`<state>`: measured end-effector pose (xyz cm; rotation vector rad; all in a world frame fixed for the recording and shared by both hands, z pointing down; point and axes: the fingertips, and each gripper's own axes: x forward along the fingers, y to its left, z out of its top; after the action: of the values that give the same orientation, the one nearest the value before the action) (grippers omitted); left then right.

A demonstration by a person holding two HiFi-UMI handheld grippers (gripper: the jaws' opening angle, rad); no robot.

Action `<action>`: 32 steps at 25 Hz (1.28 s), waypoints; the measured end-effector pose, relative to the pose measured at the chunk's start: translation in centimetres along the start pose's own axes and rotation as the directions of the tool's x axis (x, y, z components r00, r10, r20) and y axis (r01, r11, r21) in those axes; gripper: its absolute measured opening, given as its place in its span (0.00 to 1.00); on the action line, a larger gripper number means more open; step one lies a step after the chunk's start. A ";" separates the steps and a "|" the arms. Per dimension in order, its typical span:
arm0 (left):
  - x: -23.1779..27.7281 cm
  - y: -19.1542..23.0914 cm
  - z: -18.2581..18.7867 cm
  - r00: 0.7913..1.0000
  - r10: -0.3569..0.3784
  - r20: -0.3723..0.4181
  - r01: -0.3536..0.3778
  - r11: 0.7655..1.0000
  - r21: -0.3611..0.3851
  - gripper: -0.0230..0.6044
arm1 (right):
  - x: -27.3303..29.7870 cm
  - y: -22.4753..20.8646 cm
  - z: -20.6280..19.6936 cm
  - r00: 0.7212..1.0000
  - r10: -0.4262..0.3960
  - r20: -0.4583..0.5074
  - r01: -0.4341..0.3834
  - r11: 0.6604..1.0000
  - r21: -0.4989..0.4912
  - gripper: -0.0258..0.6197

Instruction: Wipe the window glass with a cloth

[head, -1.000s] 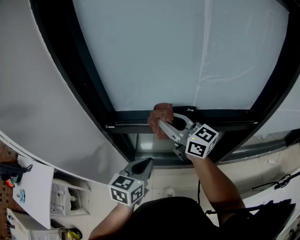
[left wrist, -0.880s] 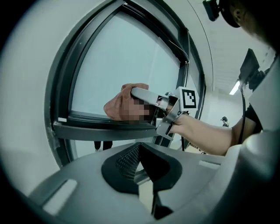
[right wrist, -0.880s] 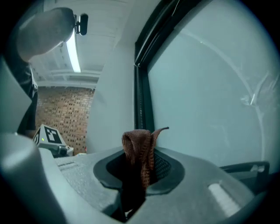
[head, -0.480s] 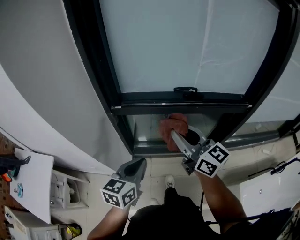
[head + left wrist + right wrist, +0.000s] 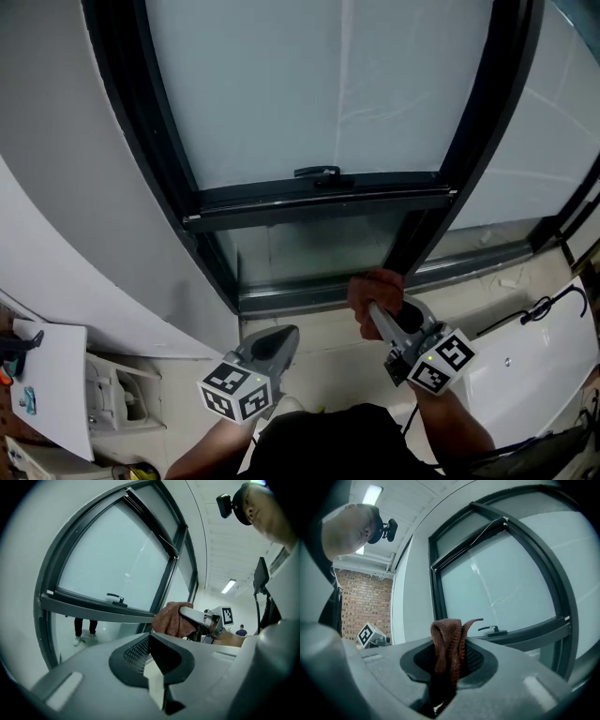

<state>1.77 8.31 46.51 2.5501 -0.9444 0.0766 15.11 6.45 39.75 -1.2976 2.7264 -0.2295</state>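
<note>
Lower right of centre in the head view: right gripper (image 5: 379, 309), jaws clamped tight on a rust-brown cloth (image 5: 368, 288), bunched at the tips and poking up past them. Seen along those jaws in the right gripper view, folded into an upright wad at centre frame, one thin corner curling off to the right. Cloth held low in the head view, over the bottom rail of the dark window frame (image 5: 319, 202), just where the upright bar comes down; contact with rail or pane impossible to judge. Lower left of centre: left gripper (image 5: 279, 341), jaws pressed together on nothing, tips aimed up toward that same bottom rail and apart from it. Above both, a small lower pane (image 5: 305, 251), then the cross bar with its black handle (image 5: 318, 172), then the broad pale window glass (image 5: 309, 84) across the top of the frame. Grey wall (image 5: 66, 206) down the left edge; white board (image 5: 52, 370) in the bottom left corner.
</note>
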 end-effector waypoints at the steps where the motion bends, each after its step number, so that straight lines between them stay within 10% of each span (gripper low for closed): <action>1: 0.3 -0.8 -0.3 1.000 -0.001 -0.002 0.001 1.000 0.001 0.06 | -1.4 -0.5 -0.1 1.000 -0.012 -0.002 0.012 1.000 0.004 0.15; 17: 4.3 -13.6 -7.2 0.985 0.169 -0.022 -0.170 0.984 -0.053 0.06 | -19.3 -5.4 -3.9 0.989 0.081 -0.127 -0.077 0.996 0.032 0.15; 32: 2.5 -16.4 -9.2 0.975 0.213 -0.061 -0.214 0.977 -0.004 0.06 | -21.2 -3.7 -5.7 0.982 0.111 -0.151 -0.105 0.993 0.045 0.15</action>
<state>14.93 21.72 49.39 2.4138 -1.1887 0.2088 30.24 21.15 46.79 -1.1635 2.8948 -0.3826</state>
